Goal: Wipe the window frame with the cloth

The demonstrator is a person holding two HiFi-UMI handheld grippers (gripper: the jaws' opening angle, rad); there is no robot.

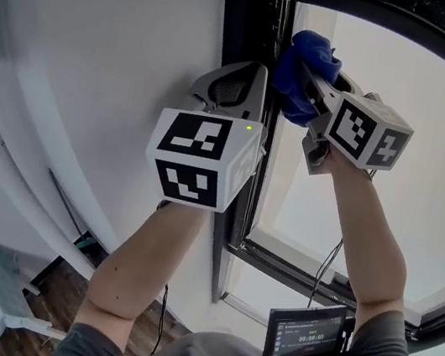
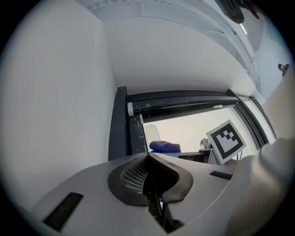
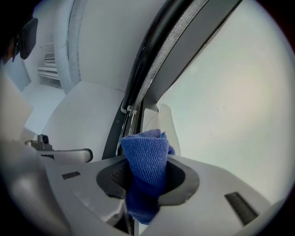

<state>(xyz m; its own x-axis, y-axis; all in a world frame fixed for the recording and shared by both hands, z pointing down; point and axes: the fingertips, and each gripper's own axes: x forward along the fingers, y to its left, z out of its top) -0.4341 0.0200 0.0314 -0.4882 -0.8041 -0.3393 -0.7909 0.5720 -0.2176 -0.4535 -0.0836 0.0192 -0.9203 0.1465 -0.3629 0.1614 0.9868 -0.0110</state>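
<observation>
The right tool [image 3: 146, 179] pinches the blue cloth [image 3: 148, 150] tight and holds it against the dark window frame [image 1: 242, 219], high up near the top corner. The left tool [image 2: 148, 156] is pressed together with nothing in it. Wiping looks just begun, and most of the frame seems left to do.

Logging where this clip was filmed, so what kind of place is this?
Probably an indoor room, right at a window: a dark window frame beside a white wall, bright glass, and wood floor far below.
</observation>
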